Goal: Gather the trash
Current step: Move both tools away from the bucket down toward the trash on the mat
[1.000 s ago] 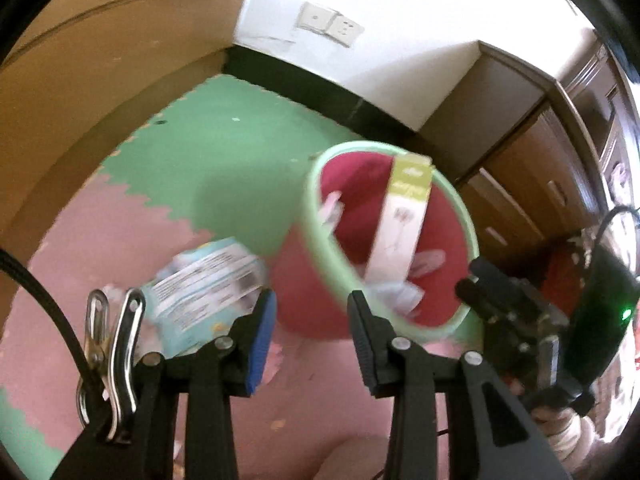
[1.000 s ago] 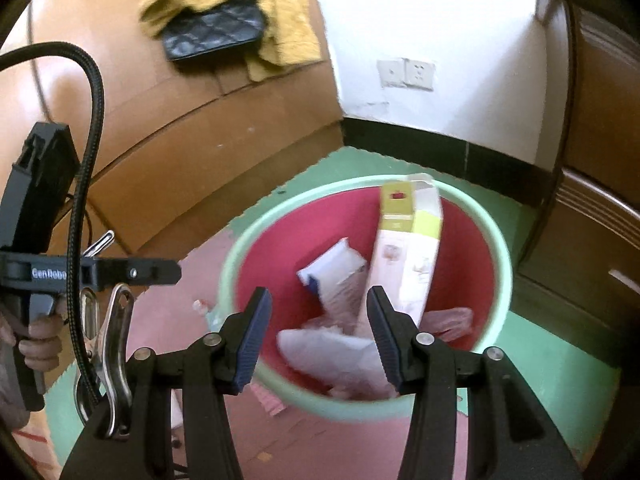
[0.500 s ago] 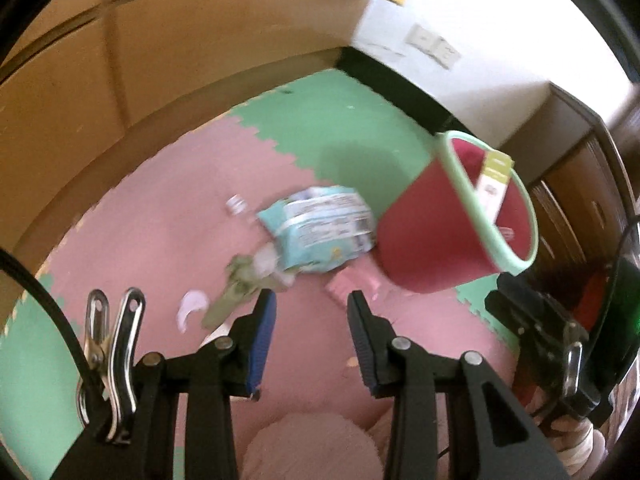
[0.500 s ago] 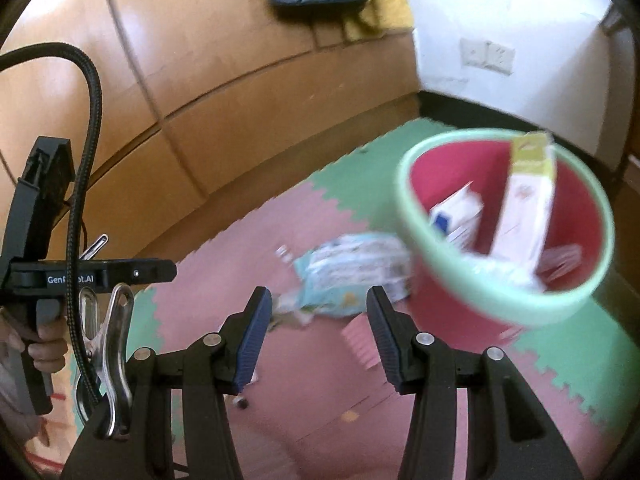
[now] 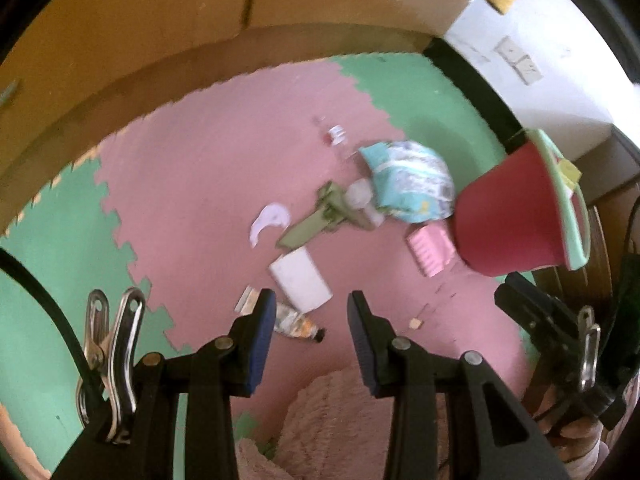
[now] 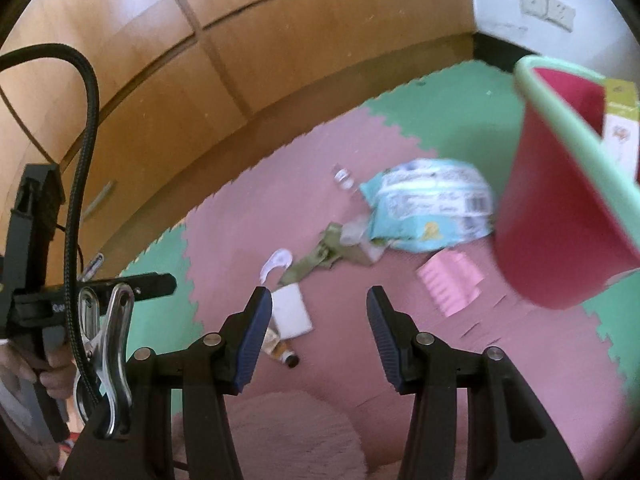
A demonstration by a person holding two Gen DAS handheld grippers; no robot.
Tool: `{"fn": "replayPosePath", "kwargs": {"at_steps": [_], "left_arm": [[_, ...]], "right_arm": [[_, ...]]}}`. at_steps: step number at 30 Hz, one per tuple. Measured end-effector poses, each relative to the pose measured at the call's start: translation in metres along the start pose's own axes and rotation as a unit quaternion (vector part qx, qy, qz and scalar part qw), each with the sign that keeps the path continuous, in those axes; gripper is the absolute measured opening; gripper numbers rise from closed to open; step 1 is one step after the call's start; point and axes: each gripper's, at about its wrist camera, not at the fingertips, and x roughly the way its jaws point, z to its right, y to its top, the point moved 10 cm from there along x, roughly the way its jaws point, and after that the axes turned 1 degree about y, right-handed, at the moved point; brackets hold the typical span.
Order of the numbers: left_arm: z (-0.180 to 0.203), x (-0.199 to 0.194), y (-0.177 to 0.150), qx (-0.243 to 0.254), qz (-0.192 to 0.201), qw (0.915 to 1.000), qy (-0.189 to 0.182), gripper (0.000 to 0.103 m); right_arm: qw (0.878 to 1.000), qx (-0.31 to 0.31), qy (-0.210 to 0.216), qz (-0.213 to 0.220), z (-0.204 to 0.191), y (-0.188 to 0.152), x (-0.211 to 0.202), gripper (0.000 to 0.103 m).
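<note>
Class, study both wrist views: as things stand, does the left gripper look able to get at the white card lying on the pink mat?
Probably yes. The left gripper stands open and empty, pointing down at the white card, which lies flat with nothing on it. Only the small tube lies close beside its near edge.

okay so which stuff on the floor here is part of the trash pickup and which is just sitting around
For the job: red bin, blue-white wrapper bag, pink paper, white card, olive scrap, small tube.

Just there: foam floor mat, fluffy pink cushion, wall sockets.
</note>
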Motion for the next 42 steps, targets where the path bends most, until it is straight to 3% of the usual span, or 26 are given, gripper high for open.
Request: {"fn": "replayPosePath", "kwargs": {"at_steps": [8,17,20,26,33,42], "left_arm": [[-0.038,0.036,-0.02,-0.034,-0.03,0.9988,0.017,0.038],[-0.072,0.075,-0.03,-0.054,-0.063,0.996,0.032,0.038],[-0.082,0.09,-0.028,-0.062,-0.072,0.9949,0.033,0.038],[-0.093,0.117,-0.031,-0.084,-0.099,0.9911,0.029,0.038],[-0.092,0.138,-0.034,-0.083,-0.114,0.9897,0.022,0.038],[-0.096,0.15,-0.029,-0.081,-0.117,0.9893,0.031,0.038]], "right_arm": [[0.996,0.042,0.025,-0.077,-0.021,-0.027,0.043,0.051],[0.98,0.111,0.034,-0.159,-0.038,-0.057,0.094,0.051],[0.97,0.147,0.02,-0.194,-0.039,-0.068,0.114,0.051],[0.935,0.242,-0.008,-0.261,-0.03,-0.098,0.152,0.051],[0.915,0.28,-0.029,-0.29,-0.019,-0.123,0.176,0.051],[0.911,0.279,-0.033,-0.303,-0.011,-0.133,0.198,0.051]]}}
